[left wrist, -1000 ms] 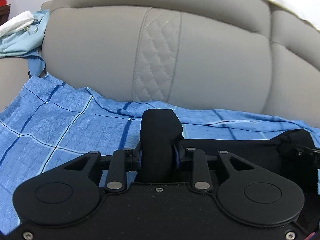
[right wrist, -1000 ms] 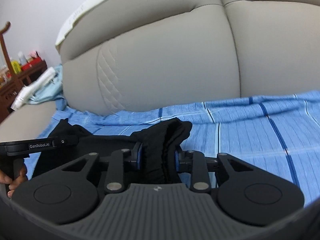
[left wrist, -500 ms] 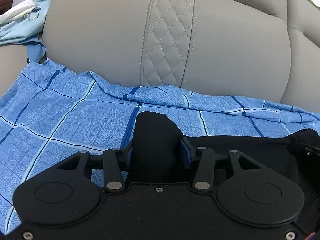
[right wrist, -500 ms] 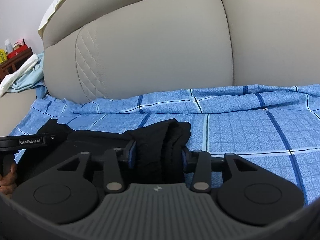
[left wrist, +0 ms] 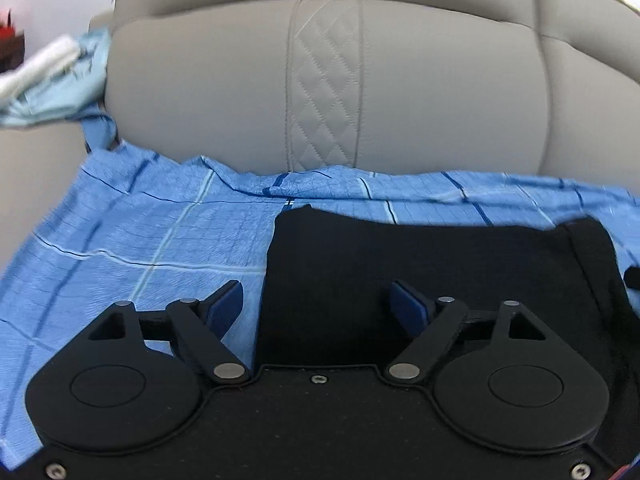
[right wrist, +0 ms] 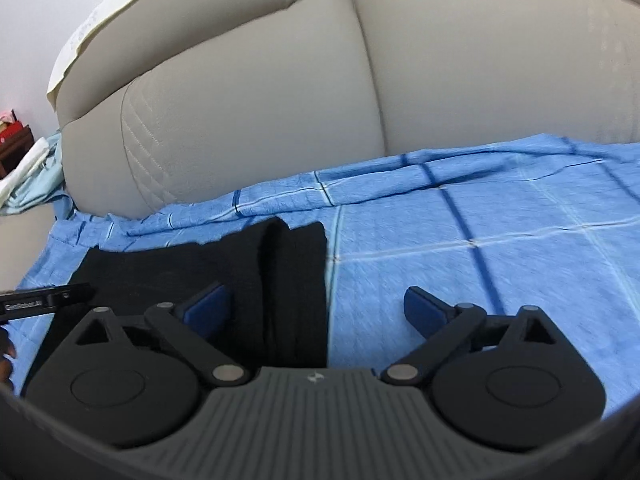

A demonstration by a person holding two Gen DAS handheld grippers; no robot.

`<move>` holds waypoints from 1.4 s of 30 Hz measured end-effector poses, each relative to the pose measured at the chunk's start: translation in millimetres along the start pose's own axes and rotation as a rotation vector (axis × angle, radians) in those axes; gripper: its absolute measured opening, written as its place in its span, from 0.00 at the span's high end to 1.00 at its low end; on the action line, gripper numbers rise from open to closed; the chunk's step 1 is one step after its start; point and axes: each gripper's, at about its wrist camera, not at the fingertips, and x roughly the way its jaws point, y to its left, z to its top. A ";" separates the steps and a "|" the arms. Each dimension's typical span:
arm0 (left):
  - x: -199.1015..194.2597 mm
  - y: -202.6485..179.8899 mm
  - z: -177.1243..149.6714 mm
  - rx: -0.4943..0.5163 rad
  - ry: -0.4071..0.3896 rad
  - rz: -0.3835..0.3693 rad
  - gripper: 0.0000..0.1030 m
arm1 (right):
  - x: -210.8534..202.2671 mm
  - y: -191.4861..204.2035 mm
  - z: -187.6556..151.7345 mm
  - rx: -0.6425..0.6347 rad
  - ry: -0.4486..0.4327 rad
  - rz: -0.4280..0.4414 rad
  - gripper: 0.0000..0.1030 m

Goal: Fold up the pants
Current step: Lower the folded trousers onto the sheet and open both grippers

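The black pants [left wrist: 420, 264] lie flat on a blue checked sheet [left wrist: 140, 240] on the sofa seat. My left gripper [left wrist: 318, 304] is open, its blue pads apart over the pants' left edge, holding nothing. In the right wrist view the pants [right wrist: 200, 268] lie left of centre, their right edge in a thick fold [right wrist: 296, 280]. My right gripper [right wrist: 316, 308] is open and empty over that edge. The left gripper's body [right wrist: 44, 300] shows at the far left of the right view.
The grey sofa backrest [left wrist: 320, 88] rises just behind the sheet. A pale blue and white bundle of cloth [left wrist: 52, 80] lies on the sofa arm at the left. The blue sheet [right wrist: 500, 248] stretches to the right of the pants.
Both grippers were shut on bunched pants fabric; now both are open and the pants lie flat on the sheet.
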 end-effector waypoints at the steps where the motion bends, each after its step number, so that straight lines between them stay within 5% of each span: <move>1: -7.4 -2.3 -5.5 0.017 -0.008 0.000 0.19 | -7.0 2.2 -4.5 -0.011 -0.005 -0.004 0.02; 9: -44.8 -14.1 -56.7 0.062 0.010 0.013 0.17 | -32.5 40.4 -52.1 -0.201 -0.012 -0.109 0.01; 22: -66.4 -7.6 -82.5 0.004 -0.003 0.018 0.11 | -45.5 34.0 -70.5 -0.106 -0.052 -0.124 0.00; 31: -111.9 -20.3 -98.1 0.103 -0.084 0.003 0.02 | -90.6 77.1 -91.2 -0.252 -0.212 -0.106 0.00; 42: -121.4 -16.9 -135.5 0.003 0.011 -0.049 0.01 | -95.5 93.8 -148.1 -0.236 -0.192 -0.145 0.00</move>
